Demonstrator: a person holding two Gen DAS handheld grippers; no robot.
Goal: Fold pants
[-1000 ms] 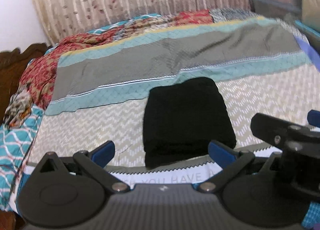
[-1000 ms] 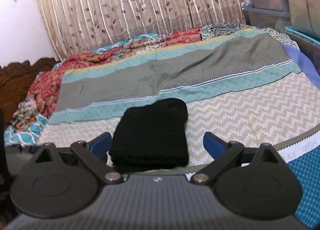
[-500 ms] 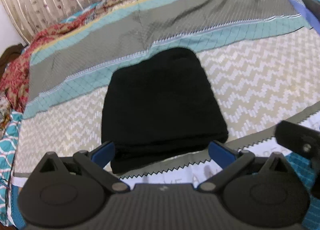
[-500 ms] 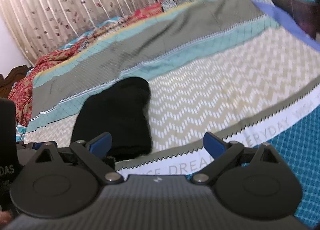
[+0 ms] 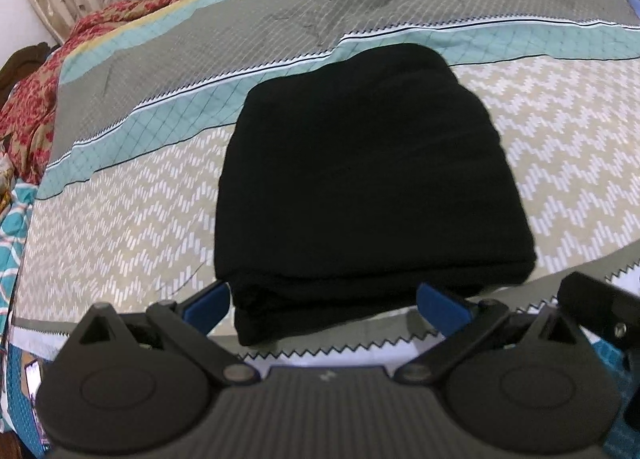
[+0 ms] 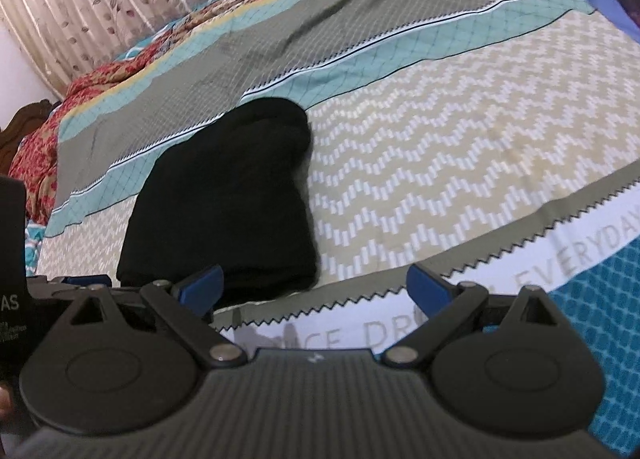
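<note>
Black pants [image 5: 360,187] lie folded in a compact stack on the bed [image 5: 128,219], near its front edge. Left tool [image 5: 323,301] gapes open, straddling the stack's near edge. Right tool [image 6: 316,286] stands open too, with the pants ahead toward its left finger.

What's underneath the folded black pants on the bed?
The folded black pants lie on the patterned bedspread, across its beige zigzag band and reaching the teal band behind. The fabric directly beneath is covered, so anything lying under them cannot be seen.
</note>
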